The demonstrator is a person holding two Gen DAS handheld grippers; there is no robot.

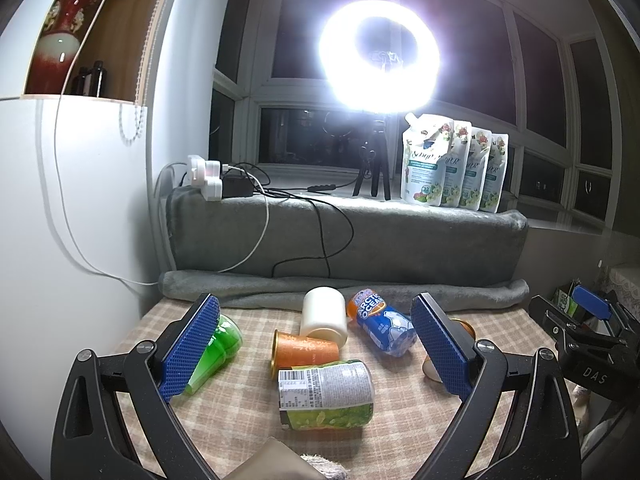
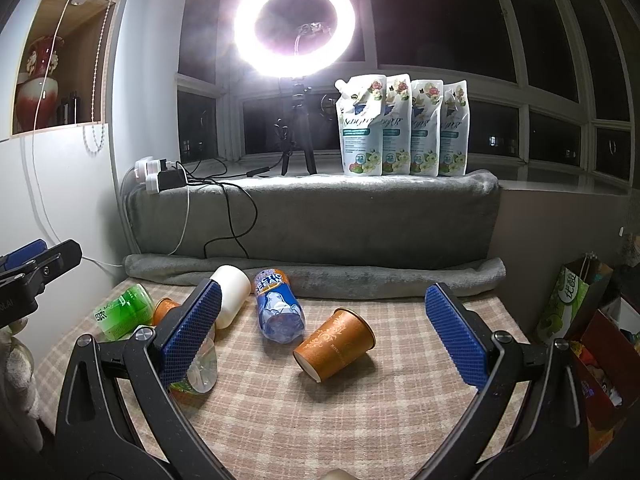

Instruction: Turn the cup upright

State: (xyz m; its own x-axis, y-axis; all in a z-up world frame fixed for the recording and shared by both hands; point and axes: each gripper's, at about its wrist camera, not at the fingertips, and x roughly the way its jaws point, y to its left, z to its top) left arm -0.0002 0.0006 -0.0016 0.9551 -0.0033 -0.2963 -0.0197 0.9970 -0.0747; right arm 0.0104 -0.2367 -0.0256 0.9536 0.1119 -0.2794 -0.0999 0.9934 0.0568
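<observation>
An orange paper cup [image 2: 335,343] lies on its side on the checked tablecloth, between the fingers of my right gripper [image 2: 324,332], which is open and empty above it. A second orange cup [image 1: 304,350] lies on its side in the left wrist view, next to a white cup [image 1: 324,317], also on its side. The white cup also shows in the right wrist view [image 2: 230,294]. My left gripper [image 1: 316,346] is open and empty above the cluster. The first orange cup is mostly hidden behind the left gripper's right finger [image 1: 440,344].
A blue Arctic Ocean can [image 1: 384,326], a green-labelled bottle [image 1: 326,396] and a green bottle [image 1: 218,348] lie on the table [image 2: 360,408]. A grey blanket roll [image 2: 360,276] bounds the back. Bags [image 2: 576,304] stand at the right. A ring light [image 2: 294,26] and pouches [image 2: 400,124] are behind.
</observation>
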